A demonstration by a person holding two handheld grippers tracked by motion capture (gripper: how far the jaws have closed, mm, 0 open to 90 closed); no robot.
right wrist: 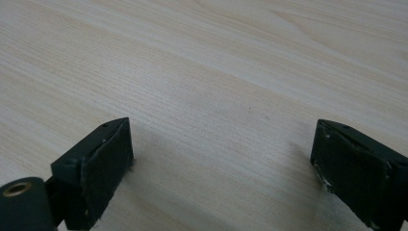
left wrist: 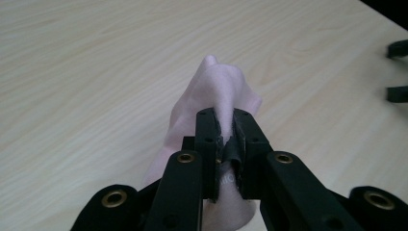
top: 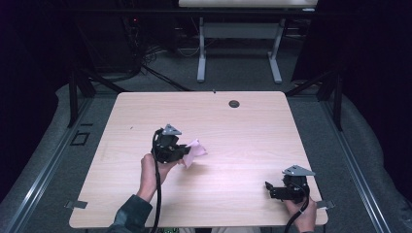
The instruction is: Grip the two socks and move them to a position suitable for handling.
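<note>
Pinching the pink cloth (left wrist: 211,91) tight, the left gripper (top: 183,156) holds it off the table (top: 252,126). The cloth sticks out toward the right gripper (top: 268,190), which rests well apart, wide open and empty.

Cloth (left wrist: 211,91): pale pink, plain, no pattern. Table (top: 252,126): light wood w/ fine grain, dark round hole (top: 234,103) nr far edge. Left gripper (left wrist: 225,137) & right gripper (right wrist: 221,159): black, brass-coloured rivets, grey top plates. Sleeve (top: 130,213): dark green. Floor (top: 233,73): grey.

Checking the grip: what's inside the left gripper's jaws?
A fold of the pink cloth is pinched between the left gripper pads; the part deeper between them is covered.
</note>
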